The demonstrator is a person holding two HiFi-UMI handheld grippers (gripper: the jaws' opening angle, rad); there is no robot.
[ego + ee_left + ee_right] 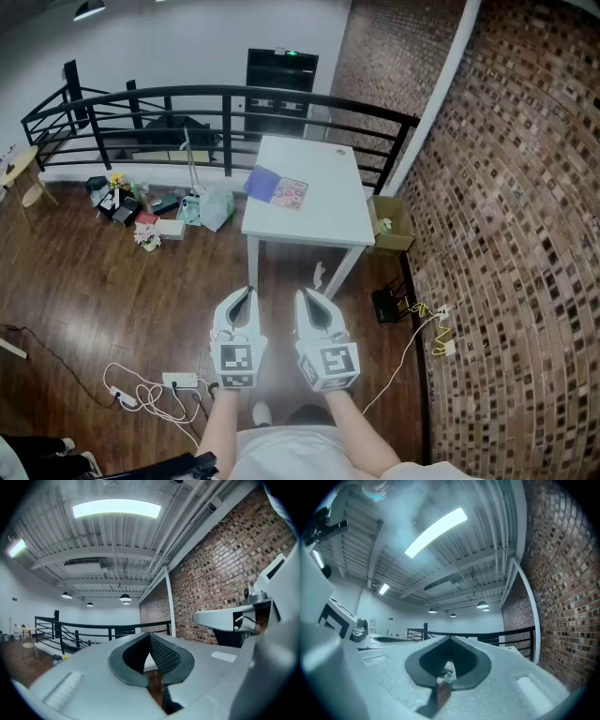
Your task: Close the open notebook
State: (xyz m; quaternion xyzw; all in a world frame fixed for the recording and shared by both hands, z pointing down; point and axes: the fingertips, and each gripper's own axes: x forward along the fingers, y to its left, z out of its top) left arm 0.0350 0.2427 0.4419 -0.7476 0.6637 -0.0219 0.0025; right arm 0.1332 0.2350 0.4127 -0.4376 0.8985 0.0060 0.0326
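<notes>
The open notebook (277,187) lies on the left part of a white table (319,211) well ahead of me, with a blue-purple half on the left and a pink printed half on the right. Both grippers are held close to my body over the wooden floor, far short of the table. In the head view my left gripper (247,292) is shut, its jaws meeting in a point with nothing between them. My right gripper (306,294) is beside it, also shut and empty. Each gripper view shows its own closed jaws, the left gripper (150,634) and the right gripper (450,638), pointing level.
A black railing (225,98) runs behind the table. A brick wall (506,206) fills the right side. A cardboard box (390,223) stands by the table's right legs, clutter and bags (150,211) to its left. Cables and a power strip (178,382) lie on the floor.
</notes>
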